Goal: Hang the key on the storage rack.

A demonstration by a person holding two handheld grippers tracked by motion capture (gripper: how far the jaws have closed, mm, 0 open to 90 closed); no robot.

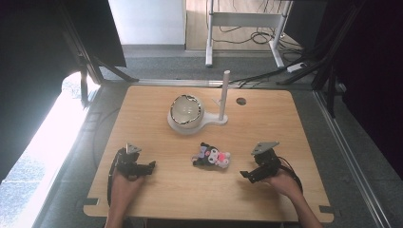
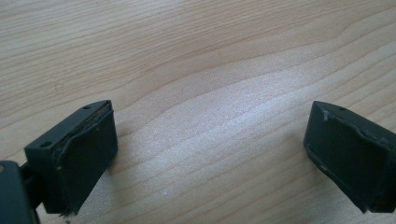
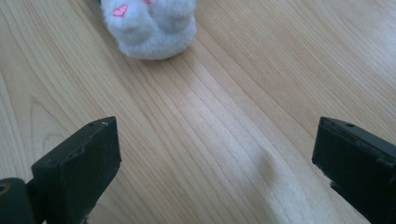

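Observation:
A small plush toy (image 1: 212, 156), black, white and pink, lies near the middle of the wooden table (image 1: 157, 194). Its white feet (image 3: 149, 25) fill the top of the right gripper view, a short way beyond the jaws. My right gripper (image 1: 245, 175) rests on the table to the toy's right, open, nothing between its jaws. My left gripper (image 1: 151, 166) lies on the table to the toy's left, also open over bare wood (image 2: 210, 116). Behind the toy stands a white stand (image 1: 209, 124) with a round shiny dome (image 1: 186, 111) and an upright white post (image 1: 223, 92).
A small dark hole (image 1: 241, 101) sits in the tabletop at the back right. Past the table's far edge are a white desk frame (image 1: 242, 21) and loose cables (image 1: 266, 38) on the floor. Dark curtains (image 1: 375, 71) flank both sides.

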